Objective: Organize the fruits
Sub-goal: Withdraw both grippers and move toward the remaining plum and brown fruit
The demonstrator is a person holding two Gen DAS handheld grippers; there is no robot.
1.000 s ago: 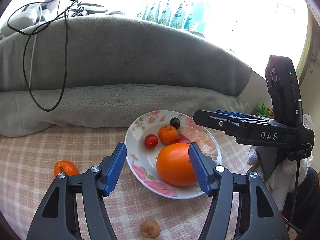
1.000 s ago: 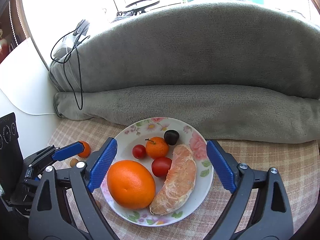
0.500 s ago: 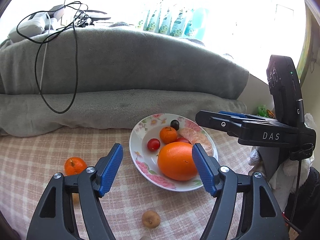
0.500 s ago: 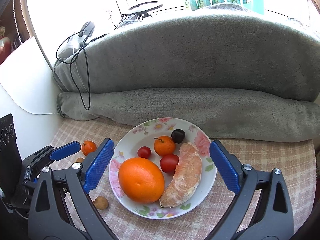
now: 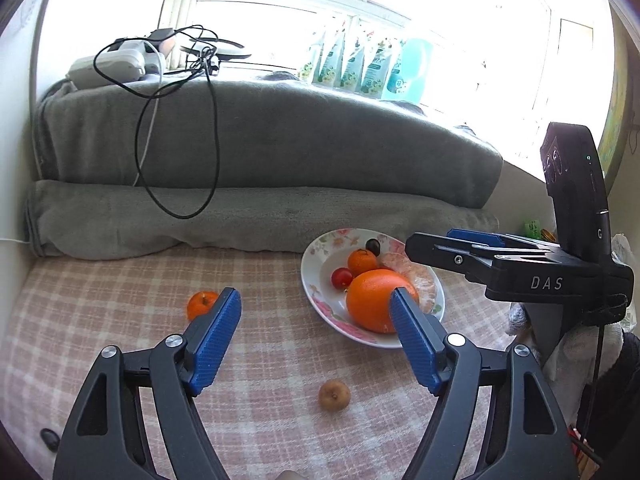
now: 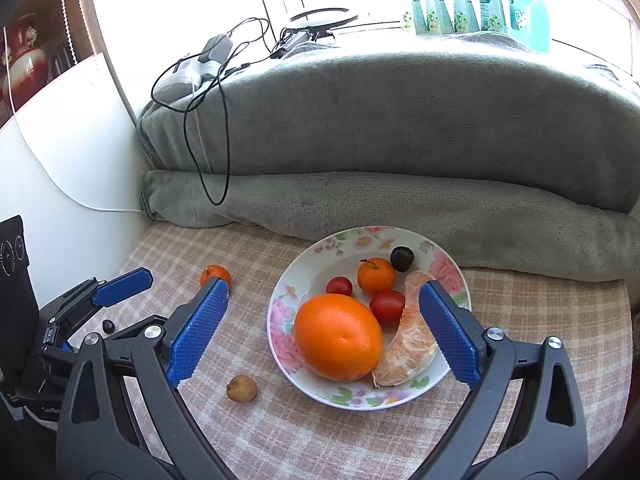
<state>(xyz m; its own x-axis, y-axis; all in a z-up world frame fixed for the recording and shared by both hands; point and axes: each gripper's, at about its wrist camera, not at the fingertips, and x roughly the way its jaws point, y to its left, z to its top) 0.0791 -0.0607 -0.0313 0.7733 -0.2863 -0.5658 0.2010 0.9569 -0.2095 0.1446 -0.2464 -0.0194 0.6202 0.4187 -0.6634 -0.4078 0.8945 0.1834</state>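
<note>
Left gripper: jaws wide apart, holding nothing, above the checked cloth. Right gripper: jaws wide apart, nothing between the pads, over the near half of the plate.

Nearest fruit: a small brown round fruit on the cloth, left of the plate and apart from it. A tiny dark fruit lies further left, near the left gripper.

On the plate, white with pink flowers: a big orange, smooth and glossy, at the near side; a peeled citrus segment, pale and veined, touching it on the right. Behind them two red cherry tomatoes, a small mandarin with stem, then a dark grape farthest.

A second mandarin sits on the cloth, left of the plate, well apart.

Far side: rolled grey blanket, black cable hanging over it.
</note>
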